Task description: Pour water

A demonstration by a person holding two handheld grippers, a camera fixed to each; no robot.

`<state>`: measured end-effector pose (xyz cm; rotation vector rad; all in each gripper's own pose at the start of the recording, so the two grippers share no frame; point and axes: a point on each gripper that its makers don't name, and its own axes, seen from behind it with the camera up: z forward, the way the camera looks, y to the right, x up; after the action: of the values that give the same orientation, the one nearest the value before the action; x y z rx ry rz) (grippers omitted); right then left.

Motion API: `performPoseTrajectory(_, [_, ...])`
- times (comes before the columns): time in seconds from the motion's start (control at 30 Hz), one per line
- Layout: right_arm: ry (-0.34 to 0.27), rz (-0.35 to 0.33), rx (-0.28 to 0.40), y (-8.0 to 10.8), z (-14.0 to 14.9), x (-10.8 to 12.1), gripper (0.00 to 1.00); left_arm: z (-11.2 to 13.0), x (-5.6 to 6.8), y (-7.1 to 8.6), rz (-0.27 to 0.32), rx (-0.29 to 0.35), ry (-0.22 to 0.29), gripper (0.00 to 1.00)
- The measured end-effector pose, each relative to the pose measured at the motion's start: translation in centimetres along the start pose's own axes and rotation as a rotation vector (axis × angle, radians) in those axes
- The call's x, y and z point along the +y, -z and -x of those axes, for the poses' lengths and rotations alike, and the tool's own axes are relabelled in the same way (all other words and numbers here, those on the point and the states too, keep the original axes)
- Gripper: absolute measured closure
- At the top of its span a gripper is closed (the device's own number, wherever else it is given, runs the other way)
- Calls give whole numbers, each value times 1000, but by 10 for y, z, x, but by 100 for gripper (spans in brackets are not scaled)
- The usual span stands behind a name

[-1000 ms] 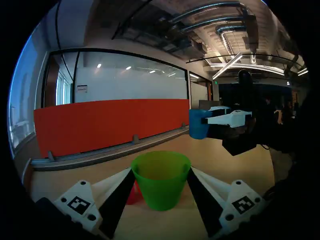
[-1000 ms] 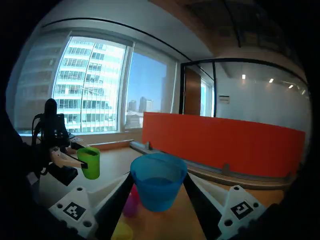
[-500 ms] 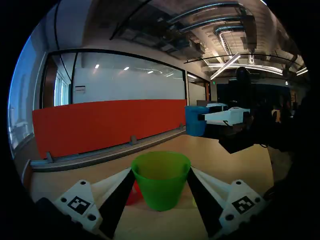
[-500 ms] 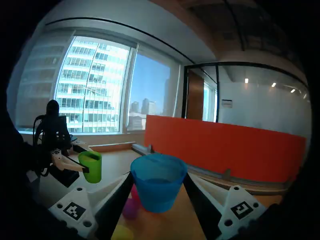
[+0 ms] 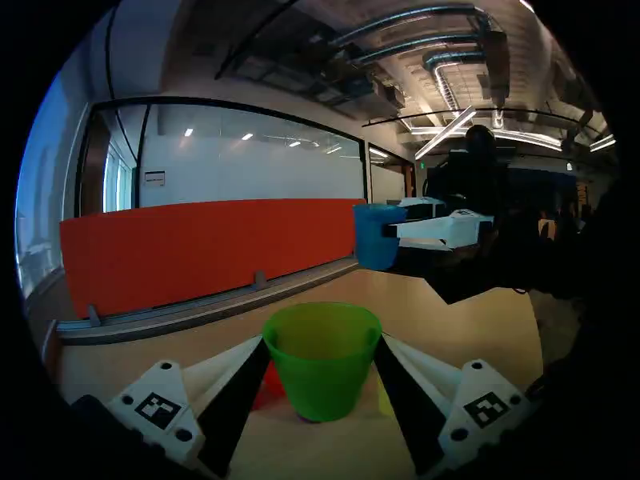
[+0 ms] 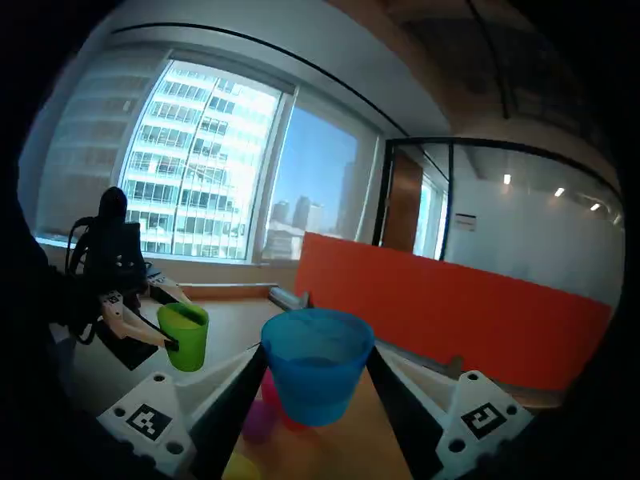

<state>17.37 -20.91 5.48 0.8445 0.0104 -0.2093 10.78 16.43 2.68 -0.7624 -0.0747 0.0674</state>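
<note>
Left gripper (image 5: pixel 320 346): both fingers press the sides of a green cup (image 5: pixel 322 370), held upright above the wooden table (image 5: pixel 488 320). The cup's contents cannot be made out.

Right gripper (image 6: pixel 316 370): both fingers are clamped on a blue cup (image 6: pixel 318 380), upright, with water visible inside. In the left gripper view this cup hangs higher than the green one and well apart from it, over the table's far side.

Surface: light wood and matte. A red cup (image 5: pixel 270 386) stands on it below the left gripper. A pink cup (image 6: pixel 258 418) and a yellow cup (image 6: pixel 245 466) stand below the right gripper.

Room: an orange partition (image 5: pixel 200 250) runs along the table's far edge, with a glass wall (image 5: pixel 256 164) behind it. Large windows (image 6: pixel 200 168) face high-rise buildings. Exposed ducts (image 5: pixel 416 36) and strip lights cross the ceiling.
</note>
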Motion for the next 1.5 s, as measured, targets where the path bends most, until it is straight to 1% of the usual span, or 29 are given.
performPoseTrajectory(0.47, [95,-43,16,-13,-20,-7,10,0,8,-3,22,-5,-2,14])
performPoseTrajectory(0.9, [225,-75,45,-28,-45,-16,10,1,16,-7,48,-9,2,14])
performPoseTrajectory(1.07, [263,-86,50,-33,-52,-19,11,1,17,-8,50,-9,3,14])
performPoseTrajectory(1.3, [313,-99,51,-41,-57,-24,11,0,17,-8,53,-6,17,14])
performPoseTrajectory(1.5, [359,-110,54,-47,-62,-29,11,2,19,-8,58,-9,14,14])
